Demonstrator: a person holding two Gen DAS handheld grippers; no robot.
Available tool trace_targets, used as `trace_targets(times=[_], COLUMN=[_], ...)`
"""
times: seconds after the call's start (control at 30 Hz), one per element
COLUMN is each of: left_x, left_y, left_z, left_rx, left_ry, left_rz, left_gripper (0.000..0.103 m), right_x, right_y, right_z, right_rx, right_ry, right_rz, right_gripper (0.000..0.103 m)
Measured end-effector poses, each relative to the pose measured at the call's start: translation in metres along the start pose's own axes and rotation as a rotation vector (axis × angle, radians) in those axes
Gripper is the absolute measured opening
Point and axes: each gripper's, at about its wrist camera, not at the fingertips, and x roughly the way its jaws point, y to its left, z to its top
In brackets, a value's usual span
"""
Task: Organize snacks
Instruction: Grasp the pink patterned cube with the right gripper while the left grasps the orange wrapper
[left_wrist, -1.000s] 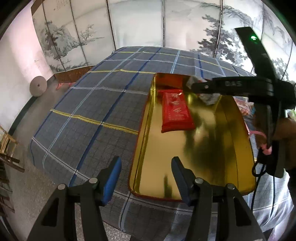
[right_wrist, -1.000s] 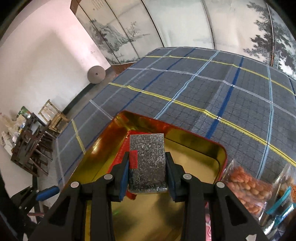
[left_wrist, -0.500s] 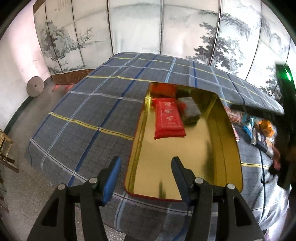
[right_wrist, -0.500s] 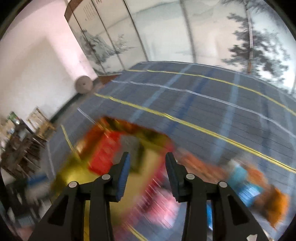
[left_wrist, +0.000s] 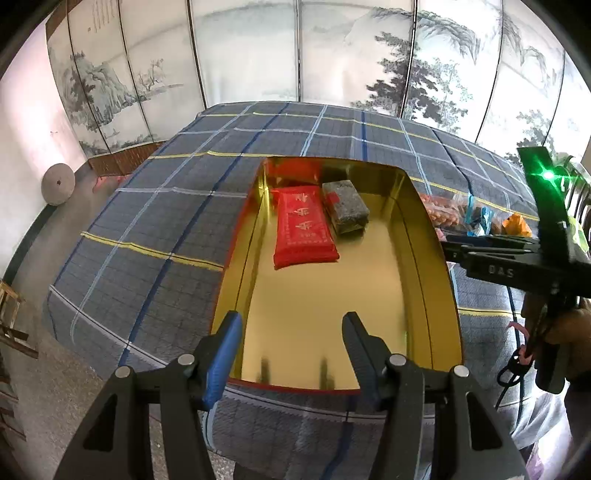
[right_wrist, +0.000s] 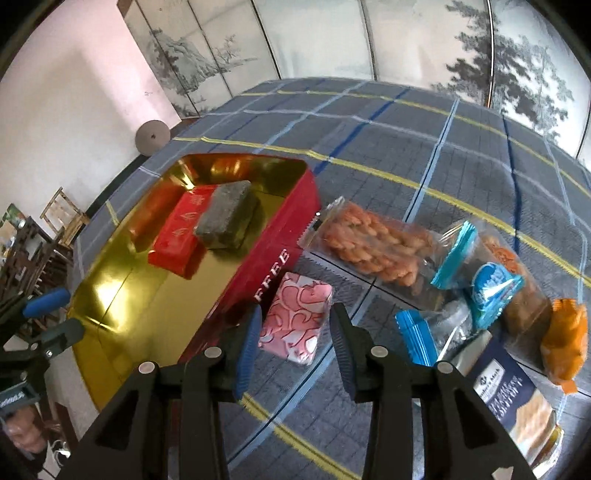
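Note:
A red tin with a gold inside lies on the plaid table. In it lie a red packet and a dark grey speckled packet, side by side at the far end. My right gripper is open, its fingers on either side of a pink heart-patterned packet that lies on the cloth beside the tin. My left gripper is open and empty above the tin's near end.
Several loose snacks lie right of the tin: a clear bag of orange twists, blue-edged packets, an orange packet and a navy cracker box. The plaid cloth covers the table. The right tool's body shows in the left wrist view.
My right gripper let go of the grey packet in the tin, opened, and swung right and down over the pink packet. The left gripper stayed open, shifting slightly.

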Motion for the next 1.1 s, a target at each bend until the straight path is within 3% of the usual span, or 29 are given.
trace_targets(times=[0.2,0.3,0.5,0.6,0.67,0.77,0.87,1.0,1.1], left_x=[0.003,0.003,-0.014,-0.025,-0.028,-0.023,-0.017,-0.002,0.015], left_y=[-0.001,-0.001,-0.021,-0.041,-0.059,-0.087,-0.120,-0.158,-0.177], left_z=[-0.001,0.000,0.000,0.001,0.001,0.005,0.009,0.018,0.027], left_rx=[0.007,0.009,0.087,0.144,0.163,0.153,0.153,0.100,-0.005], left_ry=[0.010,0.010,-0.036,-0.042,-0.016,0.089,0.176,0.253,0.306], left_rz=[0.003,0.008,-0.023,-0.095,-0.193,-0.374,-0.488,-0.565,-0.609], left_gripper=[0.057,0.057,0.057,0.057,0.057,0.057,0.057,0.057,0.057], right_x=[0.011,0.010,-0.048,-0.105,-0.133,-0.167,-0.184,-0.186,-0.183], right_y=[0.005,0.002,-0.005,-0.036,-0.061,-0.115,-0.153,-0.189,-0.201], right_z=[0.005,0.004,-0.043,-0.086,-0.108,-0.141,-0.160,-0.173,-0.179], right_rx=[-0.048,-0.051,0.000,0.099,0.151,0.223,0.244,0.279,0.299], right_ry=[0.010,0.007,-0.082,-0.149,-0.180,-0.176,-0.174,-0.186,-0.200], right_rz=[-0.040,-0.055,-0.043,-0.109,-0.191,-0.367,-0.469,-0.492,-0.466], right_gripper=[0.037,0.026,0.025,0.025,0.025,0.025,0.025,0.025,0.025])
